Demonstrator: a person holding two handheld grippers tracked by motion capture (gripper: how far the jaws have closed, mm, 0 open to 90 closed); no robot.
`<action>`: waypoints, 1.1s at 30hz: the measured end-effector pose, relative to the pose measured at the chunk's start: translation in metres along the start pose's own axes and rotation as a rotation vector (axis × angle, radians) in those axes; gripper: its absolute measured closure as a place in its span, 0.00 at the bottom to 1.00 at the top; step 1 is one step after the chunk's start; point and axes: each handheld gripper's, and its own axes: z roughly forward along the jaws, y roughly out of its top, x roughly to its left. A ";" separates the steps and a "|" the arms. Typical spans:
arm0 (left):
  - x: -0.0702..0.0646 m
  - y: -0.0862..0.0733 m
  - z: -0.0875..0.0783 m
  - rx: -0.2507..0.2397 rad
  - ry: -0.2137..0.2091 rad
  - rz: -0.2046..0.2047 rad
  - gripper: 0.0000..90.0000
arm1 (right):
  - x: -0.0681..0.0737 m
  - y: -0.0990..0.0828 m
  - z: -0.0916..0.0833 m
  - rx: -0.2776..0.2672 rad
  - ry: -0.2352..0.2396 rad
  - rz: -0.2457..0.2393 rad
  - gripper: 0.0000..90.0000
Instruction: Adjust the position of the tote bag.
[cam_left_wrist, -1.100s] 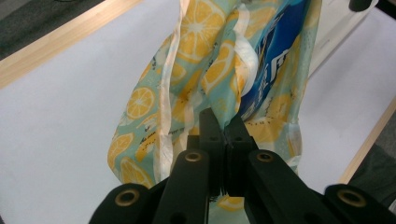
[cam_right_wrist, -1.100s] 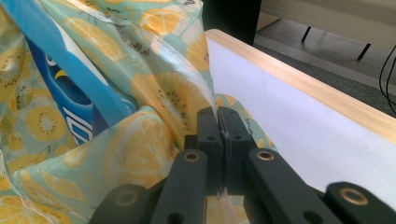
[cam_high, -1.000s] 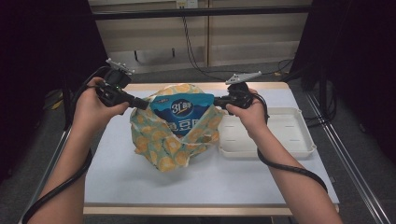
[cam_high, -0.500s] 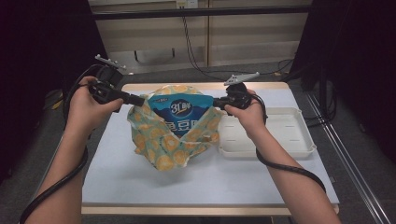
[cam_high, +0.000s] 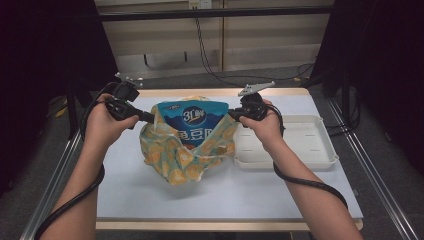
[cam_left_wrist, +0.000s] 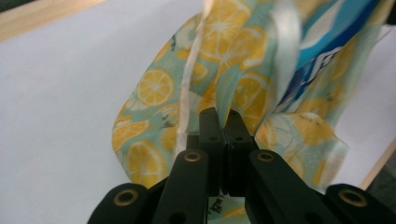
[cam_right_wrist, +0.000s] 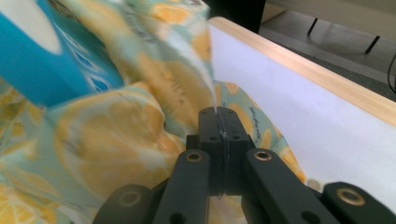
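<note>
With the left gripper and right gripper each clamped on an opposite edge of the lemon-print bag hanging between them — the blue snack pouch standing half inside — a thin fabric edge could slip from either pinch, and the pouch would likely tip out.
</note>
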 end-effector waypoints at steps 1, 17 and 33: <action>0.001 -0.001 0.001 0.007 -0.002 0.006 0.99 | -0.001 -0.001 0.000 0.008 -0.006 -0.001 1.00; 0.007 -0.024 0.035 0.043 -0.024 -0.026 0.98 | -0.008 -0.017 0.003 0.024 -0.005 0.019 1.00; 0.013 -0.045 0.055 0.047 -0.018 -0.045 0.98 | -0.013 -0.024 -0.002 0.046 -0.047 0.016 0.82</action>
